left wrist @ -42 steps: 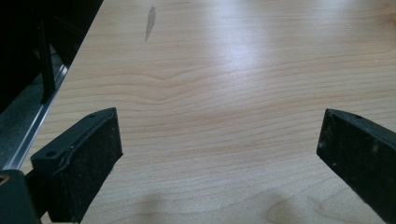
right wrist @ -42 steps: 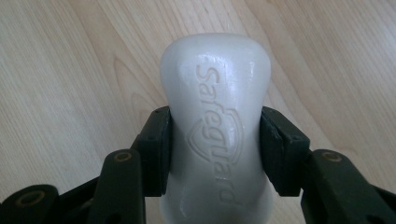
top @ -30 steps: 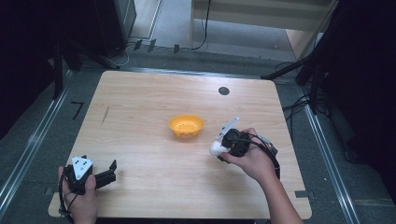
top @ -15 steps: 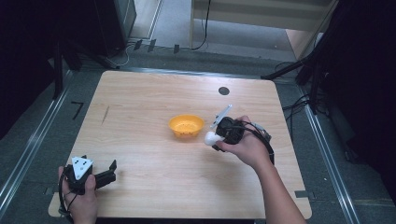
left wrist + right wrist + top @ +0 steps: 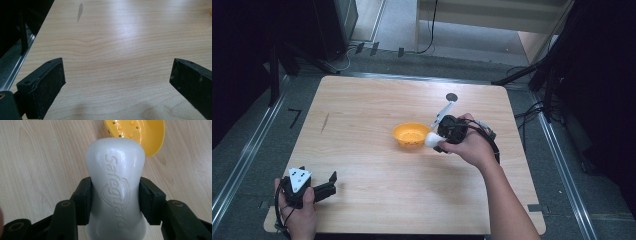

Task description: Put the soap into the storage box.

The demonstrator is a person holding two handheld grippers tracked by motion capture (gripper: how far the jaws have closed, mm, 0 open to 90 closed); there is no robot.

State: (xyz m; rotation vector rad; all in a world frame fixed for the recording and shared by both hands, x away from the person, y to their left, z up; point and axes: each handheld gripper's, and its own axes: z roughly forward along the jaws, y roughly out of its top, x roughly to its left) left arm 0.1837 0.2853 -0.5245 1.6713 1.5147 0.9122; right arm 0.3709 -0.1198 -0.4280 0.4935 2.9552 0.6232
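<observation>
My left gripper (image 5: 319,191) sits at the near left corner of the table (image 5: 377,210), low over the wood, with my left hand (image 5: 297,212) wrapped round its body. Its jaws are spread wide with nothing between them; in the left gripper view I see bare wood grain (image 5: 117,57) running between the two black pads (image 5: 48,85), and a dark streak (image 5: 80,11) in the wood farther off.

Farther in, right of the table's middle, my right hand (image 5: 469,145) holds the right gripper (image 5: 115,200). Its jaws are closed snugly on a white bar of soap (image 5: 115,190), one pad pressed to each narrow side. The bar is stamped "Safeguard" and sticks out well past the jaw tips. In the high view the soap (image 5: 432,139) hangs just beside the right rim of the yellow dish (image 5: 411,134), which stands near the table's middle. In the right gripper view the dish (image 5: 147,135) lies just beyond the bar's far end and has small holes in its bottom.

Beyond, a small dark round spot (image 5: 451,97) sits near the far edge.
</observation>
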